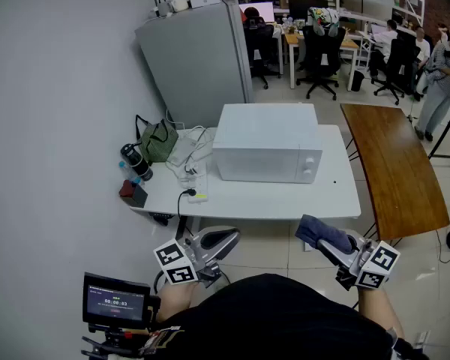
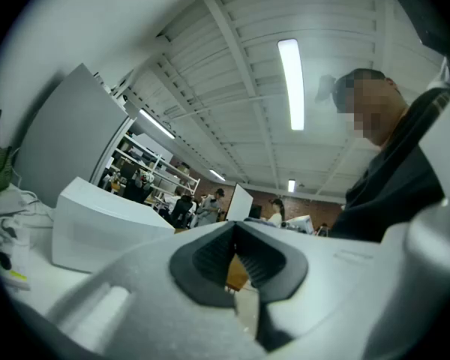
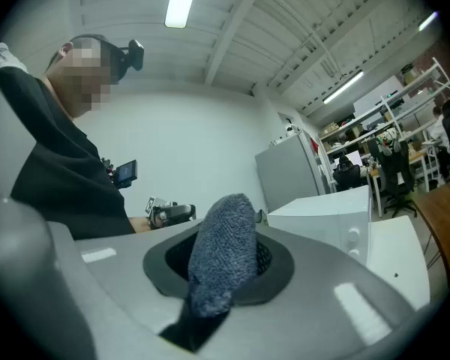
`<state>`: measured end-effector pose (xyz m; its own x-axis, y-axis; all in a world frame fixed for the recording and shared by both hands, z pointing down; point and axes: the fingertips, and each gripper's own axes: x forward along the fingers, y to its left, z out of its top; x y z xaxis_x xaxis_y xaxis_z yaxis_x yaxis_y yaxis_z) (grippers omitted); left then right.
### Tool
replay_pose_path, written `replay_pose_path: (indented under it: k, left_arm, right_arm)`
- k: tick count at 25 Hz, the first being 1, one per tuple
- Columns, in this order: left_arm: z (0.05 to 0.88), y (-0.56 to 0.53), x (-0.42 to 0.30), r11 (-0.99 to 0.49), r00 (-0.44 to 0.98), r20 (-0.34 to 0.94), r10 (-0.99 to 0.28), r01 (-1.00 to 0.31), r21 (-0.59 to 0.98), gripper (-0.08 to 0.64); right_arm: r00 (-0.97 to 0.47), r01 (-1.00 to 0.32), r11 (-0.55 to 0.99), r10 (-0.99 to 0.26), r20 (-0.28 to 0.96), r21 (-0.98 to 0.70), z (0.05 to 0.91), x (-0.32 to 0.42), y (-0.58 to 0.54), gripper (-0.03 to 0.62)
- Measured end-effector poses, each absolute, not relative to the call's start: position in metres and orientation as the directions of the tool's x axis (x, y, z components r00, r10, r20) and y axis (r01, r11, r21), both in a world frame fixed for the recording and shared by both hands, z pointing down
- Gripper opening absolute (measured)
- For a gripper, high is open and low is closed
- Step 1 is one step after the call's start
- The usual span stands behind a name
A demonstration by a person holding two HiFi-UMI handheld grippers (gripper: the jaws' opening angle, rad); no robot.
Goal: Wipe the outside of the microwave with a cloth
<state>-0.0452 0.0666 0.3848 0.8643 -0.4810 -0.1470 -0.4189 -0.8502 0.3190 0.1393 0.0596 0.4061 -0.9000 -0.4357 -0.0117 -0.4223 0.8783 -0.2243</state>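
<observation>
A white microwave (image 1: 267,142) stands on the white table (image 1: 337,193), door and knobs facing me; it also shows in the left gripper view (image 2: 97,227) and the right gripper view (image 3: 326,216). My right gripper (image 1: 315,235) is shut on a dark blue-grey cloth (image 1: 320,232), held low in front of the table's near edge; the cloth (image 3: 223,257) bulges out between its pads. My left gripper (image 1: 221,240) is shut with nothing in it, low and left of the right one, short of the table.
On the table's left end lie a green bag (image 1: 159,139), a black bottle (image 1: 136,160), a power strip with cables (image 1: 195,177) and a small red-black box (image 1: 133,193). A grey cabinet (image 1: 195,58) stands behind. A brown wooden table (image 1: 394,167) is to the right. People sit at desks beyond.
</observation>
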Motion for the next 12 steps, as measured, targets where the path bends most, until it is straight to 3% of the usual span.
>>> replay_pose_path:
  k: [8,12]
  left_arm:
    - [0.404,-0.038,-0.199,-0.863,0.869,-0.157,-0.469,-0.414,0.289,0.003]
    - [0.401,-0.085,-0.271,-0.856,0.86,-0.159,-0.485,-0.43,0.286,0.003]
  right_arm:
    - [-0.869,-0.493,0.864,-0.484,0.101,-0.102,0.394,-0.017,-0.077,0.063]
    - [-0.847,-0.492,0.869,-0.491,0.206,0.051,0.38,-0.088,-0.169,0.063]
